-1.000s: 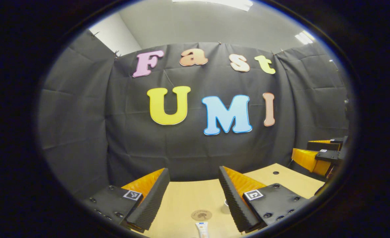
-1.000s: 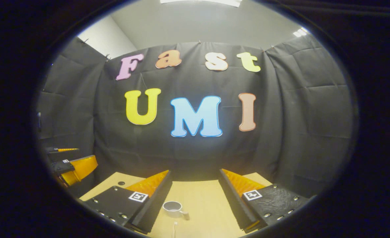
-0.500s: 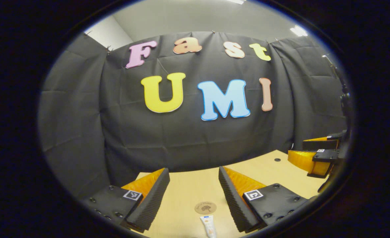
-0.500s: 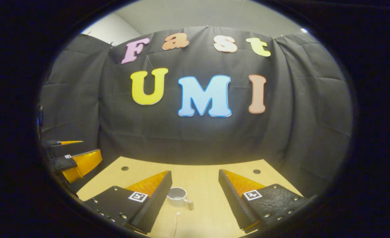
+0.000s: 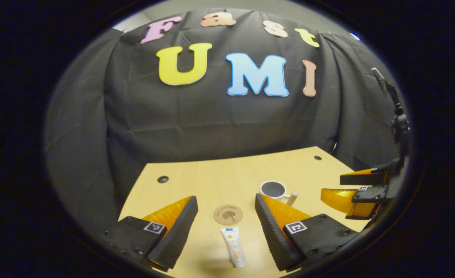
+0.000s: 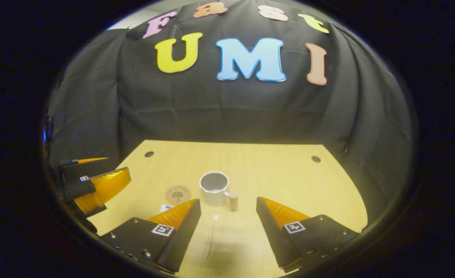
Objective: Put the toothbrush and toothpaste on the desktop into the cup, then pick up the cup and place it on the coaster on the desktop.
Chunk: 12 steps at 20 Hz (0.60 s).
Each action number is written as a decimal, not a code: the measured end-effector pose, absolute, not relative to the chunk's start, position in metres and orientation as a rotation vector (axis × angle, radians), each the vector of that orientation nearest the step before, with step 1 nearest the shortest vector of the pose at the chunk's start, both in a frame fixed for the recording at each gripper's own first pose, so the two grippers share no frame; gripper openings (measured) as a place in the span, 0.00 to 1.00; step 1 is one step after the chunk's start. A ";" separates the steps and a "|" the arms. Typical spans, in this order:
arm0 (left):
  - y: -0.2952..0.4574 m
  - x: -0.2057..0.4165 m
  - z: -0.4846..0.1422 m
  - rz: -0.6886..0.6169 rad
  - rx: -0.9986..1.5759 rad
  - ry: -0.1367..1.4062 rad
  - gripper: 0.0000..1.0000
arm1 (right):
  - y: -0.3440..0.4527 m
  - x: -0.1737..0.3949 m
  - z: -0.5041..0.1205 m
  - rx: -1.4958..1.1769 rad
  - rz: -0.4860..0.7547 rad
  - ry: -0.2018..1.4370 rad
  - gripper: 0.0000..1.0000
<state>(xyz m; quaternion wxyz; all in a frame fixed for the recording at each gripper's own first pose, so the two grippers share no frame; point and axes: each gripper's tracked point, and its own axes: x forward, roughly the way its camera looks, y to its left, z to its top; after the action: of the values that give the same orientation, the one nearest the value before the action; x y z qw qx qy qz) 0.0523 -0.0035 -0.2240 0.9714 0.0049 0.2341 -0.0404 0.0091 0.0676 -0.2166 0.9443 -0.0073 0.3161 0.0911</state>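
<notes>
A white toothpaste tube (image 5: 233, 247) lies on the wooden desktop (image 5: 212, 181) between the fingers of my open left gripper (image 5: 226, 204), which hangs above it. Just beyond the tube is a round brown coaster (image 5: 228, 214). The white cup (image 5: 273, 189) stands upright to its right, handle pointing right. In the right gripper view, a thin white toothbrush (image 6: 211, 237) lies between the fingers of my open right gripper (image 6: 228, 206). The cup (image 6: 214, 188) stands just past the toothbrush, with the coaster (image 6: 178, 194) to its left. A corner of the toothpaste (image 6: 164, 208) peeks past my finger.
The desktop (image 6: 281, 177) has small round holes near its far corners (image 6: 149, 154) (image 6: 315, 158). Black cloth walls close in behind and beside it. The other gripper (image 5: 360, 191) hovers at the right of the left gripper view, and the left one (image 6: 96, 185) at the left of the right gripper view.
Both views have tilted downward: the cloth wall slid up and much more of the desktop shows. The cup, coaster, toothpaste and toothbrush now lie fully in sight. Both grippers stay open.
</notes>
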 end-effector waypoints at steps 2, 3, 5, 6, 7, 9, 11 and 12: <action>-0.003 0.052 -0.259 -0.086 0.007 0.552 0.96 | 0.071 0.002 -0.239 -0.014 0.194 0.720 0.88; -0.004 0.051 -0.273 -0.088 0.009 0.586 0.97 | 0.075 0.001 -0.249 -0.009 0.199 0.760 0.81; -0.007 0.050 -0.294 -0.093 0.011 0.646 0.97 | 0.083 0.001 -0.266 0.007 0.201 0.821 0.79; -0.008 0.050 -0.306 -0.097 0.007 0.676 0.97 | 0.085 -0.002 -0.276 0.010 0.205 0.854 0.77; -0.008 0.049 -0.316 -0.100 0.000 0.703 0.97 | 0.087 -0.004 -0.286 0.015 0.209 0.889 0.77; -0.011 0.044 -0.333 -0.100 -0.017 0.757 0.93 | 0.091 -0.008 -0.302 0.026 0.216 0.951 0.73; -0.010 0.045 -0.353 -0.092 -0.032 0.800 0.97 | 0.095 -0.011 -0.312 0.035 0.225 0.996 0.73; -0.009 0.042 -0.364 -0.088 -0.039 0.824 0.97 | 0.097 -0.013 -0.320 0.036 0.227 1.018 0.72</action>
<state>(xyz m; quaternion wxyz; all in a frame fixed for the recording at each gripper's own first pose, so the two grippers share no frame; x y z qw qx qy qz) 0.0424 -0.0085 -0.3639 0.9153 -0.0187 0.4001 -0.0427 -0.0129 0.0971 -0.3200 0.8670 0.0172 0.4861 0.1084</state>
